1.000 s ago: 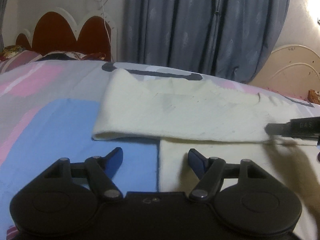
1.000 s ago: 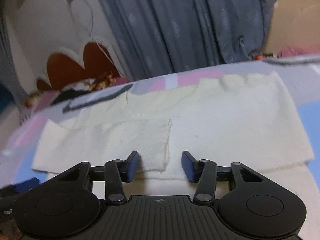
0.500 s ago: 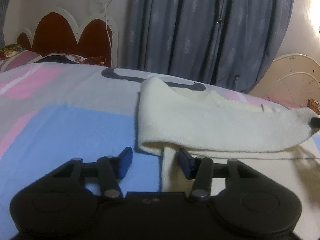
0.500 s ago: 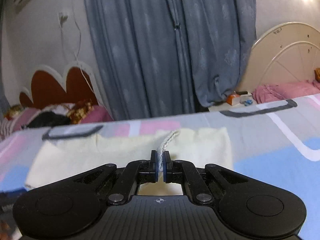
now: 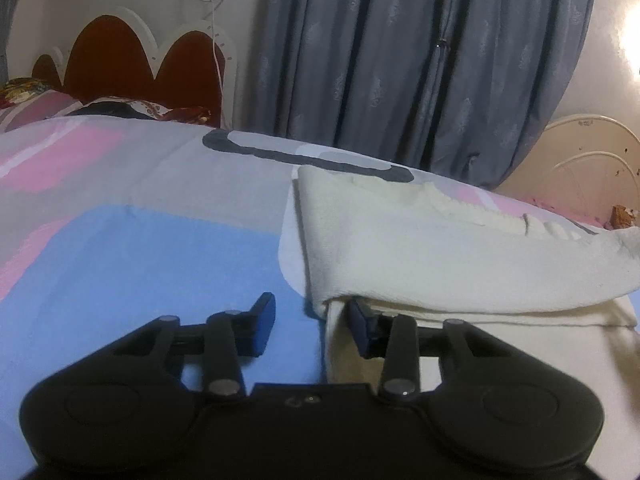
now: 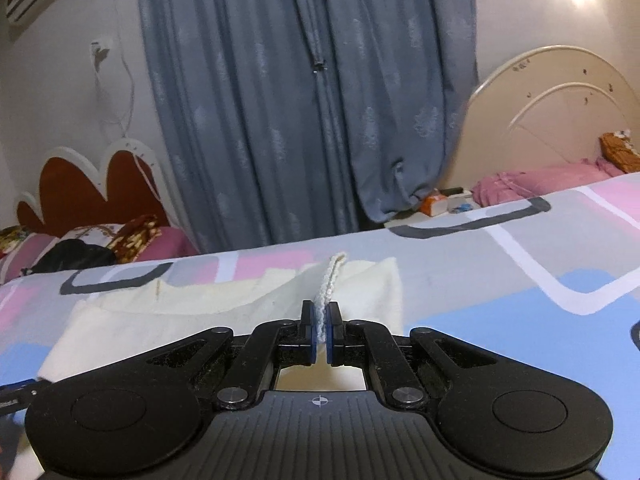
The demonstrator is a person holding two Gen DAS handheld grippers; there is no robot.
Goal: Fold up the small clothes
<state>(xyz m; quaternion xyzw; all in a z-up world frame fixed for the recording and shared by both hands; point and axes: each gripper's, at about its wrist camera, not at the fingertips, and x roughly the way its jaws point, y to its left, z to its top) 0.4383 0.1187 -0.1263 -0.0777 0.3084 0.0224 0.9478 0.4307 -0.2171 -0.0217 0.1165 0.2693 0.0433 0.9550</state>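
A cream garment (image 5: pixel 440 248) lies on the bed, its upper layer folded over and raised toward the right. My left gripper (image 5: pixel 312 326) sits at the fold's near left corner with its jaws closing. The right fingertip (image 5: pixel 360 328) is tucked under the folded layer and the left fingertip (image 5: pixel 264 320) stands apart on the blue sheet, so the pads are not pressing the cloth. In the right wrist view, my right gripper (image 6: pixel 319 332) is shut on an upright edge of the cream garment (image 6: pixel 240 300), held above the rest of it.
A patterned bedspread (image 5: pixel 140 240) in blue, pink and grey covers the bed. Behind it are a red scalloped headboard (image 5: pixel 132 64), grey-blue curtains (image 5: pixel 400 60) and a cream headboard (image 6: pixel 552 120). Pillows and dark cloth (image 6: pixel 76 252) lie at the far left.
My right gripper has shut on the garment's edge and lifted it, carrying the top layer over to the right. The left jaws have narrowed around the fold's corner.
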